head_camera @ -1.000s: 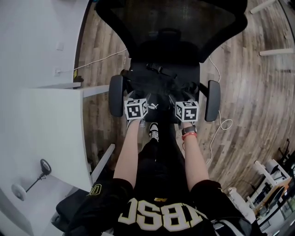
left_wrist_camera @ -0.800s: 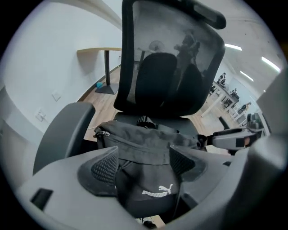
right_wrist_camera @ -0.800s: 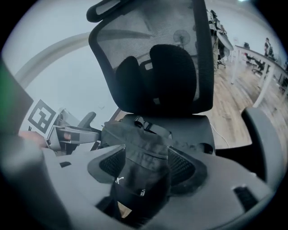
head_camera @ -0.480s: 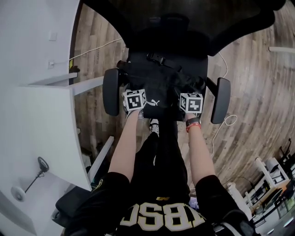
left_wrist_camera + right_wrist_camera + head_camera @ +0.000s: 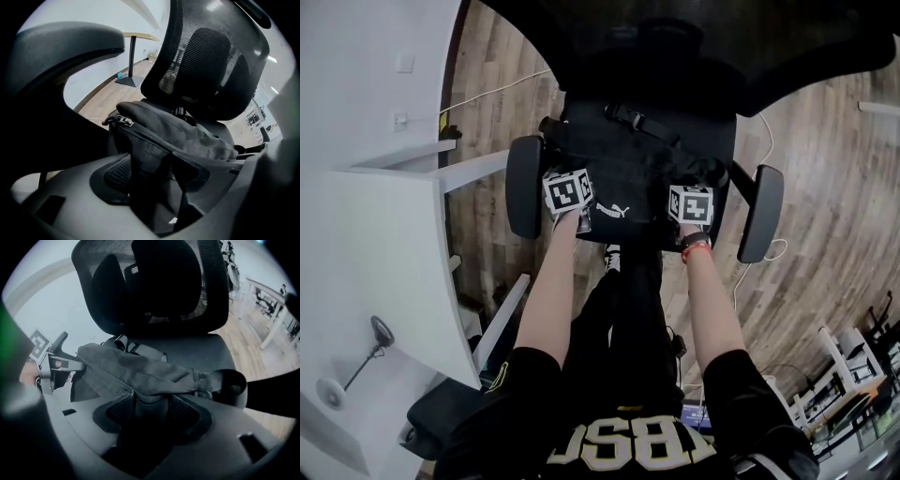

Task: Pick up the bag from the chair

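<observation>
While both grippers (image 5: 152, 187) (image 5: 147, 411) clamp bag (image 5: 628, 183), over chair (image 5: 523, 187)

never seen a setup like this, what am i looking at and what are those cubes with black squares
A person stands over a chair, holding a two-jaw gripper in each hand. The marker cubes are parts of those grippers. The head view comes from a camera on the person's head, looking down. The other two come from cameras riding on the grippers, looking along their jaws. A black bag lies on the seat. The left gripper and the right gripper each have their jaws closed on the bag's fabric.
</observation>
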Motion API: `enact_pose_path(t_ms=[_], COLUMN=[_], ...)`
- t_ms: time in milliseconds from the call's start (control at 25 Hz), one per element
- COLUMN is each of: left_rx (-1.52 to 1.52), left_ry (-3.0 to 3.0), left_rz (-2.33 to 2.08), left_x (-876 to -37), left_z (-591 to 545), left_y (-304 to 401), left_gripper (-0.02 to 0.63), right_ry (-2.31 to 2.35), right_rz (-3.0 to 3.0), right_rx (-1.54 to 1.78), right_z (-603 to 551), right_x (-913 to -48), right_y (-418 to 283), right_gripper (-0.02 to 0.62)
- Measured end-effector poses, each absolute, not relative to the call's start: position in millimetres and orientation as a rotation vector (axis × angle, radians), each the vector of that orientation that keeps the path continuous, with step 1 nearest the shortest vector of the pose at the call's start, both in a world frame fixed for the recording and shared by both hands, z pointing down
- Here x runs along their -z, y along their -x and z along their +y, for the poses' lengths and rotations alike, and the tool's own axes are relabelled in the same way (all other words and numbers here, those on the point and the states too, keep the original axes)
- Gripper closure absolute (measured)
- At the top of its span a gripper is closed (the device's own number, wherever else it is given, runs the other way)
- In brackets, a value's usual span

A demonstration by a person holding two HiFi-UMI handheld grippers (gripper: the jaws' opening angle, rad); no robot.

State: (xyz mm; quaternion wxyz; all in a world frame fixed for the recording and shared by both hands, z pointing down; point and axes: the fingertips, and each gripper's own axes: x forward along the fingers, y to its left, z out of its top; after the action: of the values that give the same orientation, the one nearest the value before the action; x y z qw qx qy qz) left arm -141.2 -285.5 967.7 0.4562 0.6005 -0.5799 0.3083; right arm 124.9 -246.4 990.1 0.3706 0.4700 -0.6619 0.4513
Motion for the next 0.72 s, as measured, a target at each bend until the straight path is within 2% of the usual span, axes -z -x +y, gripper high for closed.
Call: enact_pose_path(t_ms=[40, 160, 280, 400, 720], left_rx=[-0.771, -0.787, -0.783, -0.778, -0.776], left_ry=[-1.481, -1.491, -1.505, -1.479, -1.509], left_rz=[-1.431, -1.406, -1.347, -1.324, -1.268], left_x=[-969, -974, -978, -979, -959], left_z=[-284, -281, -283, -280, -280], left_y=[141, 139, 131, 126, 116], left_gripper=[0.332, 0.384, 0.481, 0.514, 0.526], right_ry=[-1.195, -1.173, -1.158, -1.120, -1.113], right_rz=[-1.701, -1.711, -1.697, -1.640, -1.587], right_rx=[-1.168, -1.187, -1.146, -1.233, -1.311], right_z=[-245, -240, -244, -238, -234], right_x=[-994, -1006, -1007, -1005, -984], right_y=[-123, -122, -122, -124, -127], right_gripper=[0.361, 0.385, 0.428, 0.453, 0.508])
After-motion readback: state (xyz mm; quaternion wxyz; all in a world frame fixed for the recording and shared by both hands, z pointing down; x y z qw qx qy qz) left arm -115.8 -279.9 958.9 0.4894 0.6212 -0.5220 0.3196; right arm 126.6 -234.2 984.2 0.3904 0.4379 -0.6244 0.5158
